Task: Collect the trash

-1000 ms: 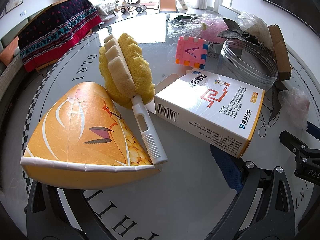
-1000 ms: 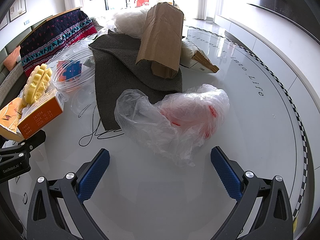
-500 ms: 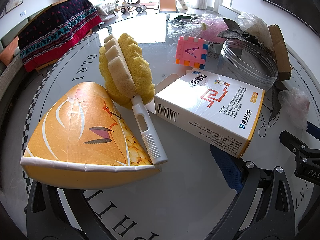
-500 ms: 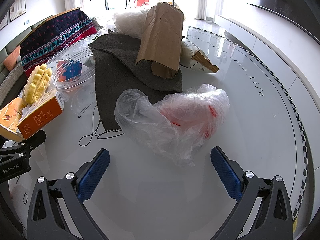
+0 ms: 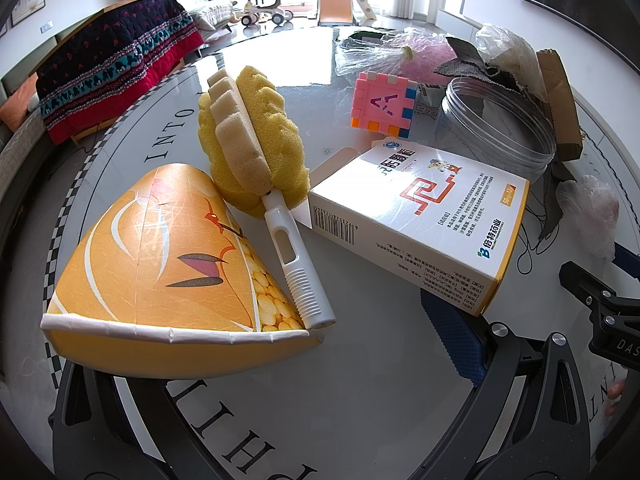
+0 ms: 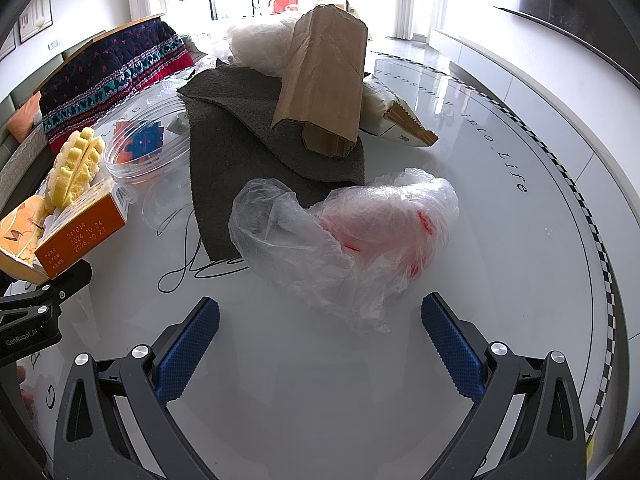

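The crumpled clear plastic bag [image 6: 344, 240] with red print lies on the shiny round table [image 6: 520, 240], right in front of the right gripper [image 6: 320, 340]. The two blue pads [image 6: 188, 344] of that gripper stand wide apart and hold nothing, with the bag just past the tips. It looks lined up so it can slide forward and pinch the bag, which I think is the first bit of trash to pick. Behind the bag a grey cloth [image 6: 240, 148] lies flat, and a brown paper bag [image 6: 324, 80] leans on top of it. Over to the left sits a clear round tub [image 6: 140, 156] with a colourful block seen through it. The left gripper [image 5: 260, 352] hangs low over the other heap. Only one blue pad [image 5: 456, 340] shows here, and the squashed orange paper cup [image 5: 160, 264] hides the other side, so I cannot tell if it is open or shut; it does not seem to hold anything. Next to the cup lies a yellow sponge brush [image 5: 252, 136] with a white handle, and its handle rests against the cup. A white and orange medicine box [image 5: 420, 224] lies beside the brush with one flap open. The left view shows the pink puzzle cube [image 5: 380, 104] with the letter A very clearly, while the right view only shows it blurry through the tub. The right view shows the date printed on the end of the box, which the left view cannot see. A piece of each gripper peeks into the other's view, so they are near each other.
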Demonstrator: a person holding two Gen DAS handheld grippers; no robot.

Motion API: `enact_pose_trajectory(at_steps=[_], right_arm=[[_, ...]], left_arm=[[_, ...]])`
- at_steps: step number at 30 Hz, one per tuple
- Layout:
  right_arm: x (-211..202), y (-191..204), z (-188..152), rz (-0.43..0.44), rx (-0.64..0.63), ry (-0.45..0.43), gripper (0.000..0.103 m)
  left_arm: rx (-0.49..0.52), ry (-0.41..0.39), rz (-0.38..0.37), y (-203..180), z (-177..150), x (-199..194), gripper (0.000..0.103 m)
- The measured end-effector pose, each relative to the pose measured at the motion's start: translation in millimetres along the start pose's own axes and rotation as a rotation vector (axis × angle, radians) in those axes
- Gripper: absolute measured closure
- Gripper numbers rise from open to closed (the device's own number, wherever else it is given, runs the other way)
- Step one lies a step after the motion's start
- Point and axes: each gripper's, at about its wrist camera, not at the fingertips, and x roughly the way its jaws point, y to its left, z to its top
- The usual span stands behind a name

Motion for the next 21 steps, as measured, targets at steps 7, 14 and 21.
enact_pose_trajectory(at_steps=[7,14,21], right_arm=[[0.0,-0.1,-0.1,0.000,0.000,0.000,0.003],[0.3,0.5,0.0,0.000,0.000,0.000,0.002],[-1.9,-1.7,-0.6,-0.008,0.008,-0.001,0.003]], left_arm=[[0.000,0.000,0.000,0.1,0.0,-0.1,0.006],[0.000,0.000,0.000,-0.1,0.2,0.1,0.006],[0.003,0.020,-0.030,3.2,-1.6,-2.9,0.006]])
